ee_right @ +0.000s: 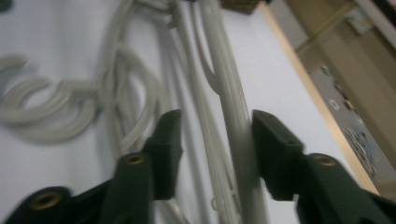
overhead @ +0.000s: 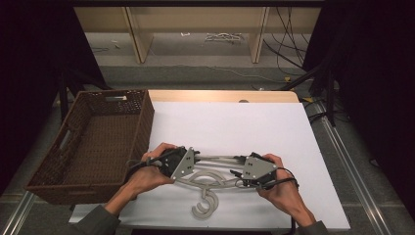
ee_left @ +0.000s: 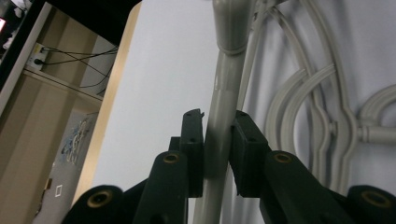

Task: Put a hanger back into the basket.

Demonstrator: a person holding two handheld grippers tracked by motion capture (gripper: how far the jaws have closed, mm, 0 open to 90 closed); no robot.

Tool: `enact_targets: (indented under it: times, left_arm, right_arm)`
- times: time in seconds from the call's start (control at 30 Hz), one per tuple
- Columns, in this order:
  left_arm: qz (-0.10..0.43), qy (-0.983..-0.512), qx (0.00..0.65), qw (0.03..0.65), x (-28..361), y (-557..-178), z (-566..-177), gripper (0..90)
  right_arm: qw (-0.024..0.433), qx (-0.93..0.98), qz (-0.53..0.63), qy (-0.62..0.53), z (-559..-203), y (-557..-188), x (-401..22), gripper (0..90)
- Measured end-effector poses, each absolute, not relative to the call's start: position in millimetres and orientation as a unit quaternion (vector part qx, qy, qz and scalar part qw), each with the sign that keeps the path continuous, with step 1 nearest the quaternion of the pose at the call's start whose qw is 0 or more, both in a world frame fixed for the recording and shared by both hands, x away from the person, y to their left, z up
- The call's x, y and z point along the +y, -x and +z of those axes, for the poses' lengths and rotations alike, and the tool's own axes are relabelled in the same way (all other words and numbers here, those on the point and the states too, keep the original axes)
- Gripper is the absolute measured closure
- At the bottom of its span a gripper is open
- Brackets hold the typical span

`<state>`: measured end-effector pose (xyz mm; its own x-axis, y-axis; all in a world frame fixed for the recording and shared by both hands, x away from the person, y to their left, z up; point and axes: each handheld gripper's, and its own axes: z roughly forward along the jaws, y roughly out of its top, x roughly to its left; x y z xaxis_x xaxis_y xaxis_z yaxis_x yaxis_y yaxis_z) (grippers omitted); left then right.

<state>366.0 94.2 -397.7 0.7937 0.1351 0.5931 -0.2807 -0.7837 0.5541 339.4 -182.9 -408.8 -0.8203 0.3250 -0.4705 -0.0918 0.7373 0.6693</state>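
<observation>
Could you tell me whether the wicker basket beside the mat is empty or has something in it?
Empty: the high view shows the basket's woven bottom bare, and the hangers lie on the mat outside it.

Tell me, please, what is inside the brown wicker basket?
Nothing shows inside the wicker basket: the visible part of its woven bottom lies bare. Its near wall covers the strip of bottom right behind it, so that strip cannot be checked.

Legible text, labels, brands, numbers, signs: none. Printed sheet on wall beyond far edge of table [ee_left: 112, 88]: blurred, unreadable. Small white sticker below that sheet, also beyond the table: too small to read.
</observation>
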Motion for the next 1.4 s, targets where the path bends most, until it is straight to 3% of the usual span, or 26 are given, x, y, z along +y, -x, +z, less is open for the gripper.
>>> enact_targets:
  times: [0.03,0.1,0.13,0.17,0.37,1.03,1.4]
  left_arm:
    - [0.328,-0.891,-0.044,0.310,97,-368,-393,77.9]
    - [0.334,-0.889,-0.037,0.312,99,-371,-388,78.2]
    - [0.335,-0.888,-0.034,0.312,101,-373,-385,78.7]
    - [0.327,-0.882,-0.015,0.339,100,-374,-386,78.7]
    - [0.332,-0.871,0.031,0.362,100,-384,-375,79.5]
    - [0.269,-0.865,0.177,0.384,115,-404,-340,79.8]
    - [0.265,-0.870,0.165,0.382,117,-402,-292,79.9]
  right_arm:
    - [0.306,0.868,0.377,-0.105,-405,-340,-186,42.9]
    - [0.312,0.855,0.394,-0.129,-403,-341,-187,40.0]
    - [0.326,0.826,0.430,-0.166,-397,-342,-193,34.4]
    - [0.326,0.826,0.430,-0.166,-397,-342,-193,34.4]
    - [0.339,0.772,0.483,-0.236,-388,-341,-207,25.9]
    - [0.286,0.796,0.480,-0.233,-402,-334,-198,25.5]
    - [0.284,0.795,0.486,-0.228,-405,-332,-195,25.9]
